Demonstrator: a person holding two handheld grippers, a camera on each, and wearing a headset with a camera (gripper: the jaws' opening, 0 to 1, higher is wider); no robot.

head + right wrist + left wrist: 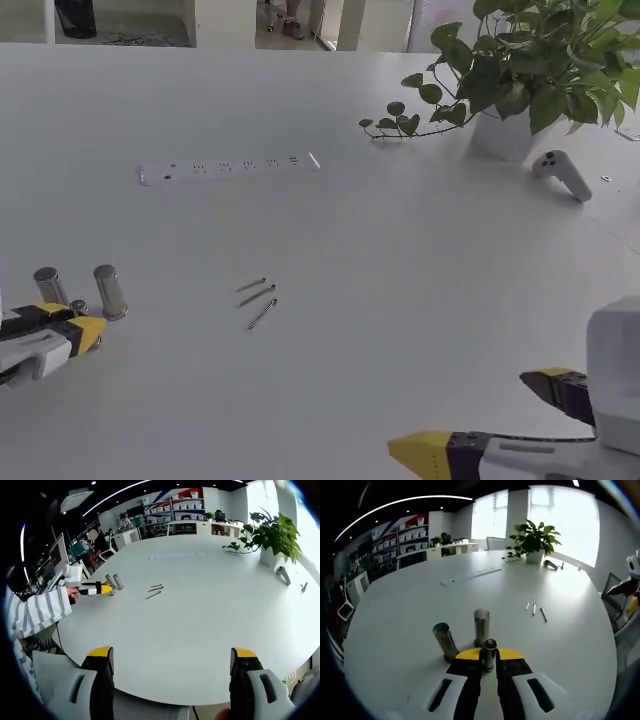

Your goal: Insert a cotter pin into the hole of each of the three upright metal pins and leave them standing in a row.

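Steel-grey metal pins [110,290] stand on the white bench [420,290] near its left edge, all three with their long axes vertical. Two stand free, side by side and slightly apart. The third pin [489,649], shorter-looking and just in front of them, is clamped upright between the yellow-tipped jaws of the left hand-held gripper [489,657]. The head view half hides that pin behind a jaw, while the left gripper view shows its round top plainly.

Three cotter pins [257,297] lie flat to the right of the metal pins, well apart from them. They are roughly parallel and slanted across the bench; which end is the loop is too small to tell.

The right hand-held gripper [171,661] hangs over the near edge with its jaws spread wide, holding nothing. Its view takes in a striped sleeve [37,612] behind the left gripper. A power strip [230,167] and a potted plant [530,70] sit farther back.
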